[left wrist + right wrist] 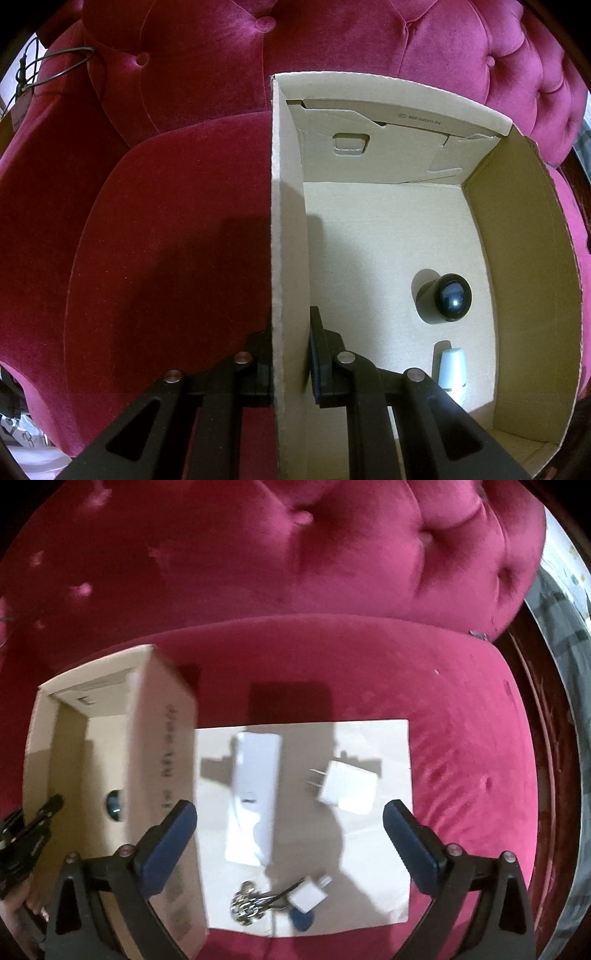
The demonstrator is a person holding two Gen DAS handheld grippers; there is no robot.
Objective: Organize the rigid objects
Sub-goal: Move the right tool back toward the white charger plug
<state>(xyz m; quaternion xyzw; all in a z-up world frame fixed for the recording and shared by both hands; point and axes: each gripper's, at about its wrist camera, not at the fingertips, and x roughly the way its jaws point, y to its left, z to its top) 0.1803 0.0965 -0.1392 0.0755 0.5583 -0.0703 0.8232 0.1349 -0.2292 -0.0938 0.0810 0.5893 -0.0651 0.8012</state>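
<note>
Left tool [291, 354] clamping tan cardboard box [290, 221]

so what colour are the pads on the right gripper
Dark blue pads, clearest in the right wrist view.

We see a matt corrugated cardboard box [517, 229] whose raw edge sits between the matt black plastic fingers [321, 354] of the left gripper [291, 354]. Ahead of them on the box floor lies a glossy black cap [452, 301]; beside it stands a smooth pale plastic bottle [452, 365]. Around everything spreads plush crimson velvet upholstery [166, 229]. Below the right gripper [290, 819] with its dull blue rubbery pads [410, 842] lies smooth matt paper [376, 878], holding glossy white plastic chargers [349, 788] and a shiny metal key bunch [247, 904].
</note>
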